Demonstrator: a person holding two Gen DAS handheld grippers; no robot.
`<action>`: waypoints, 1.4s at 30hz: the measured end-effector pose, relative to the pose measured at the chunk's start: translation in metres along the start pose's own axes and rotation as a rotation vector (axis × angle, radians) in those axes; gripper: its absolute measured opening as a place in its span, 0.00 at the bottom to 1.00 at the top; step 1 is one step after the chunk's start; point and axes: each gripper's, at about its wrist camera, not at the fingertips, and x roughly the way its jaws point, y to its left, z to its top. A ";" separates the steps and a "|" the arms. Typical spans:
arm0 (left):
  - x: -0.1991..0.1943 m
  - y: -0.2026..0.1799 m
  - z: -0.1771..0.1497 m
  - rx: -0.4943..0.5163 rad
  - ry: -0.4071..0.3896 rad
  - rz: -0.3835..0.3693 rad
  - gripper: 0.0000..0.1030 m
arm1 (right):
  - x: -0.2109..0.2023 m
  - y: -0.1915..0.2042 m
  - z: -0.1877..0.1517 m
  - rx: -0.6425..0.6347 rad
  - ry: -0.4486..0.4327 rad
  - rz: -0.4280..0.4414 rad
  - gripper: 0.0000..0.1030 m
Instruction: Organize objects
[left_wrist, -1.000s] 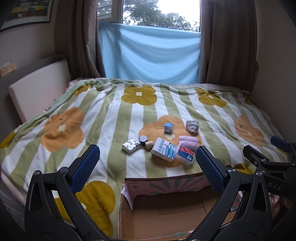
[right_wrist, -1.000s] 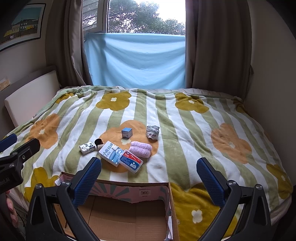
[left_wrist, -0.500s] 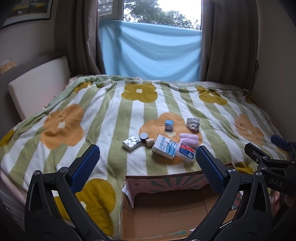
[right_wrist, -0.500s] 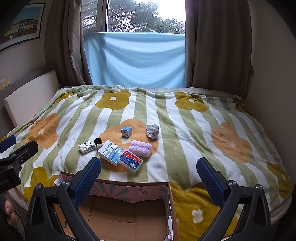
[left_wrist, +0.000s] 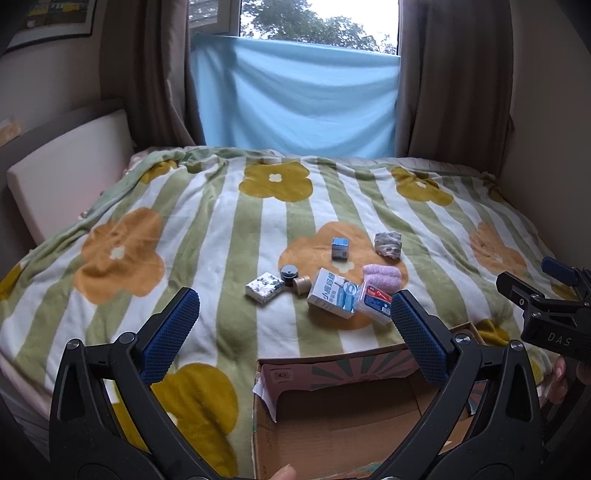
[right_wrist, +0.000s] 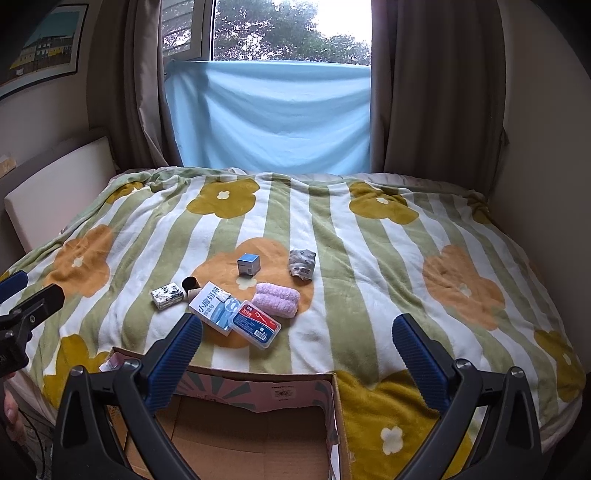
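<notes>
Small objects lie grouped on the flowered blanket: a white-blue carton (left_wrist: 334, 298) (right_wrist: 215, 308), a clear floss case with a red label (left_wrist: 376, 301) (right_wrist: 255, 324), a rolled pink towel (left_wrist: 381, 276) (right_wrist: 277, 299), a small blue box (left_wrist: 340, 248) (right_wrist: 248, 264), a grey crumpled cloth (left_wrist: 387, 244) (right_wrist: 302, 263), a patterned white box (left_wrist: 265, 287) (right_wrist: 167, 295), a black jar (left_wrist: 289, 273) and a tan cap (left_wrist: 302, 284). An open cardboard box (left_wrist: 332, 373) (right_wrist: 258, 391) sits at the bed's near edge. My left gripper (left_wrist: 295, 325) and right gripper (right_wrist: 297, 350) hover open and empty above the box.
The bed fills the room between a cream headboard pad (left_wrist: 66, 173) on the left and the wall on the right. Brown curtains and a blue sheet (right_wrist: 269, 118) hang at the far window. The other gripper shows at each view's edge.
Both grippers have drifted slightly; the objects sit a little lower in the left view. Nothing has been picked up or moved.
</notes>
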 end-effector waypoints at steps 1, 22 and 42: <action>0.003 0.003 0.003 0.006 0.001 0.001 1.00 | 0.003 -0.001 0.003 -0.002 0.002 0.000 0.99; 0.215 0.060 0.001 0.186 0.288 -0.079 1.00 | 0.171 -0.011 0.050 0.112 0.284 0.153 0.99; 0.344 0.063 -0.031 0.211 0.467 -0.148 0.90 | 0.331 -0.003 0.013 0.243 0.645 0.164 0.99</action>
